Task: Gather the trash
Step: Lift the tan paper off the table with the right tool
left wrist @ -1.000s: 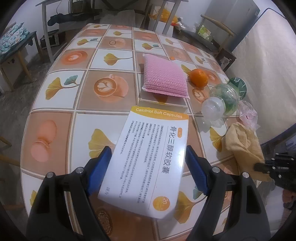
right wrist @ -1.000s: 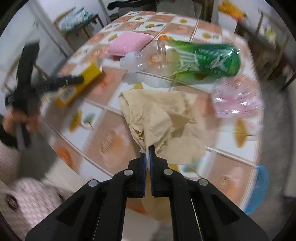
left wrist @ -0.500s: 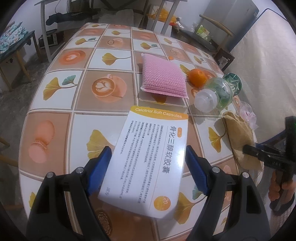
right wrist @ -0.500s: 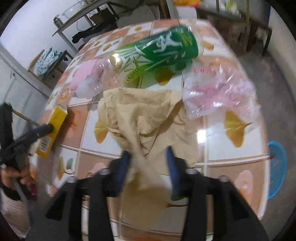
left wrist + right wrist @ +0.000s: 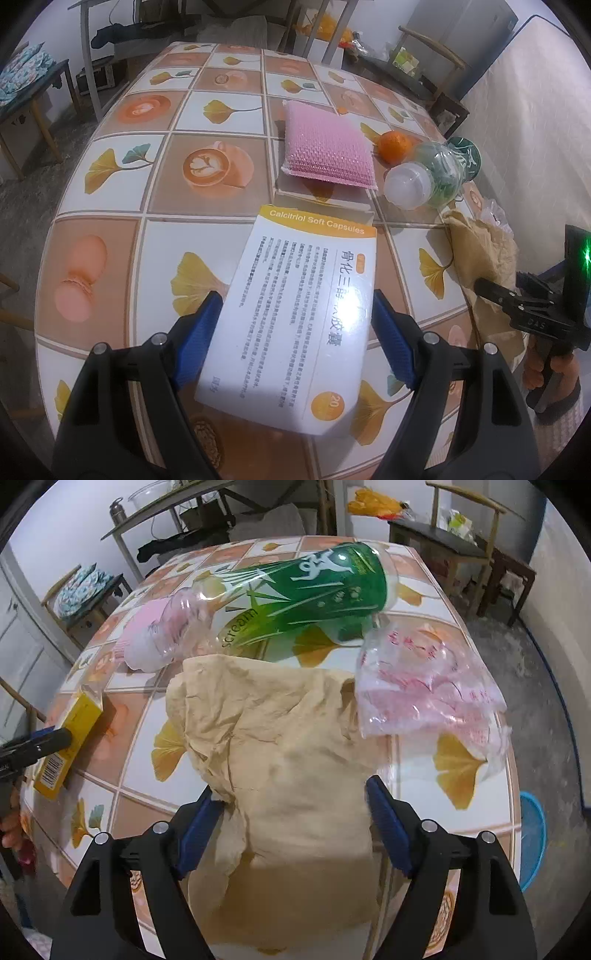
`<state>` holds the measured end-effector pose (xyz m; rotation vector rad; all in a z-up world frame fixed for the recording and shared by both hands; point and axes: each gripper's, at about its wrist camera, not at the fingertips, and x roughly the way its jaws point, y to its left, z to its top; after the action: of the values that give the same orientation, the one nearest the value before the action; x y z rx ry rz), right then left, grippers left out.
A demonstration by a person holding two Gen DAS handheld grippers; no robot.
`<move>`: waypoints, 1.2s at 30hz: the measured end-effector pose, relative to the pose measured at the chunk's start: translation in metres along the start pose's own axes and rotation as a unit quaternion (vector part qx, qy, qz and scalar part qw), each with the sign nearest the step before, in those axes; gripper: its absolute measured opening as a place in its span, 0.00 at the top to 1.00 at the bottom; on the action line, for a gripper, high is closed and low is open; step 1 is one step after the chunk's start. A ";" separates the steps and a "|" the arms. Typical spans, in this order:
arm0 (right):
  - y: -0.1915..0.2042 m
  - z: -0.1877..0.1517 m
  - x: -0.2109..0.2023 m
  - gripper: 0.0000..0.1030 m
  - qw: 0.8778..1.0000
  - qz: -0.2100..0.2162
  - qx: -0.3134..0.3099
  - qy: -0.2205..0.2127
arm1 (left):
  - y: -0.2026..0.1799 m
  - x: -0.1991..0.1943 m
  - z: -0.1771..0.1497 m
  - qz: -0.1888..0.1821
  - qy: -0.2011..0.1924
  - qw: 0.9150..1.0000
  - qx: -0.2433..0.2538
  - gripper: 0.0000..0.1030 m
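My left gripper [image 5: 297, 338] is shut on a white and yellow medicine box [image 5: 295, 295], held just above the tiled table [image 5: 110, 236]; the box also shows in the right wrist view [image 5: 68, 744]. My right gripper [image 5: 295, 823] is open, its jaws on either side of a crumpled tan cloth [image 5: 280, 738] that hangs over the table's edge. A green-labelled empty plastic bottle [image 5: 295, 594] lies on its side beyond the cloth. A crumpled clear bag with pink print [image 5: 424, 686] lies right of the cloth.
A pink sponge [image 5: 327, 147] and an orange [image 5: 394, 144] lie mid-table by the bottle [image 5: 428, 173]. A blue bin [image 5: 532, 845] stands on the floor at the right. Chairs and shelves surround the table.
My right gripper was shut on the tan cloth and has opened; the cloth now lies between its jaws. My left gripper still holds the box, almost unmoved.
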<state>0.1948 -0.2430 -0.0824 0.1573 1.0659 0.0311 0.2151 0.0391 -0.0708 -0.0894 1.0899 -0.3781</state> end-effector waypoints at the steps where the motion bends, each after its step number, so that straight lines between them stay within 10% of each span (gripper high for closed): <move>1: 0.002 0.001 0.001 0.26 1.000 -0.003 -0.004 -0.001 | 0.000 0.001 -0.001 0.000 0.001 1.000 0.000 0.26; 9: 0.019 -0.002 0.003 0.36 0.999 -0.026 -0.040 0.002 | -0.001 0.006 -0.002 0.002 0.010 1.000 0.001 0.26; 18: 0.023 -0.005 -0.004 0.92 1.000 -0.005 -0.024 0.005 | -0.004 0.008 -0.002 0.012 0.008 1.000 0.016 0.26; 36: 0.033 -0.004 -0.045 0.96 0.990 0.133 0.020 -0.046 | -0.002 -0.012 -0.003 0.010 -0.014 1.000 0.017 0.30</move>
<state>0.1711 -0.2147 -0.0405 0.3340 0.9477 0.2419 0.2071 0.0413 -0.0613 -0.0541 1.0558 -0.3769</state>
